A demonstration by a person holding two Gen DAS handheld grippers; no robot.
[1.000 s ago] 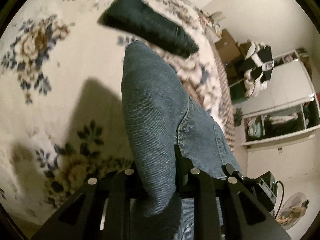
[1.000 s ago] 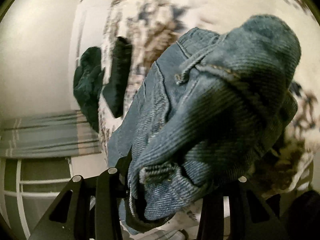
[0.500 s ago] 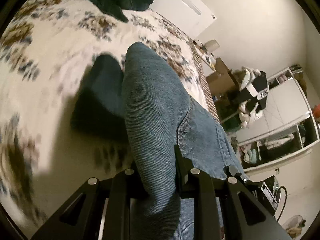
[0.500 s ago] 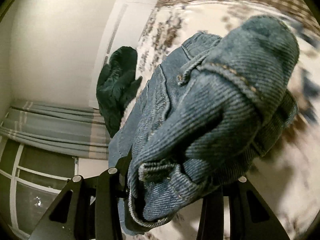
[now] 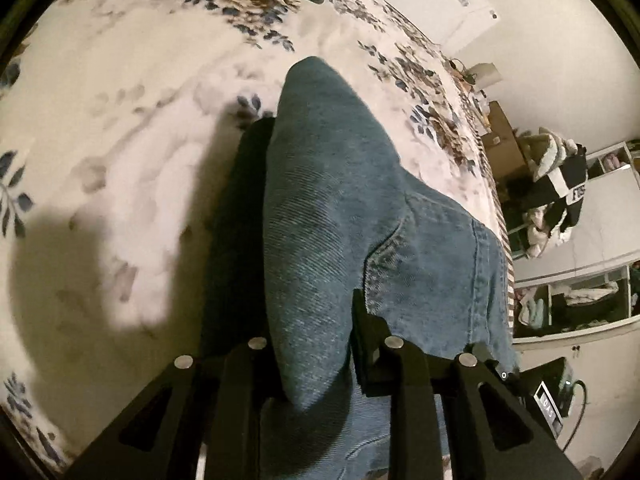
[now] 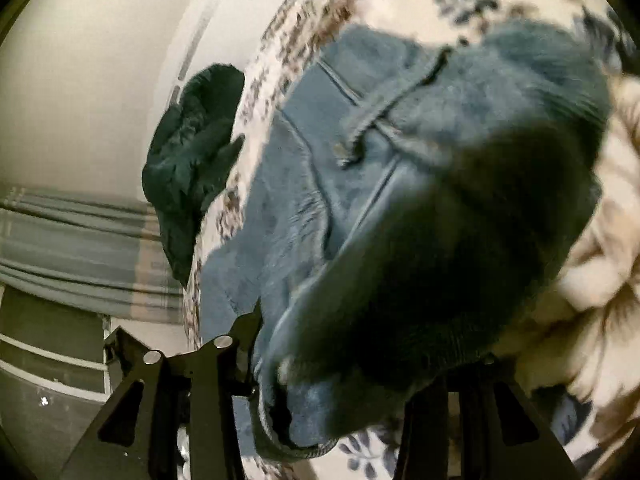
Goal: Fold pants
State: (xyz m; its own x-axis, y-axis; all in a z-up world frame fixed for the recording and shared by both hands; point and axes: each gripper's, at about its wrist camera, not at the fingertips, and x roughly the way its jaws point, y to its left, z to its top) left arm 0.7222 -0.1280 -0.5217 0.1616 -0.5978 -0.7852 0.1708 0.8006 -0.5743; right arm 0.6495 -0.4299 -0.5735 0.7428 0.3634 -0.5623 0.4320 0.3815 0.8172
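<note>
Two hand-held grippers, left [image 5: 316,344] and right [image 6: 340,360], each clamp thick folds of blue denim pants [image 5: 340,220] above a floral bed [image 5: 120,120] (heavy, limp cloth, probably best gripped at the waistband and hems).

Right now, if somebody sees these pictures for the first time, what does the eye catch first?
First, the blue jeans: a big denim fold fills the middle of both views, and each pair of jaws is shut on it. Under them spreads the floral bedspread. A dark green garment lies crumpled at the bed's far edge, near the wall.
</note>
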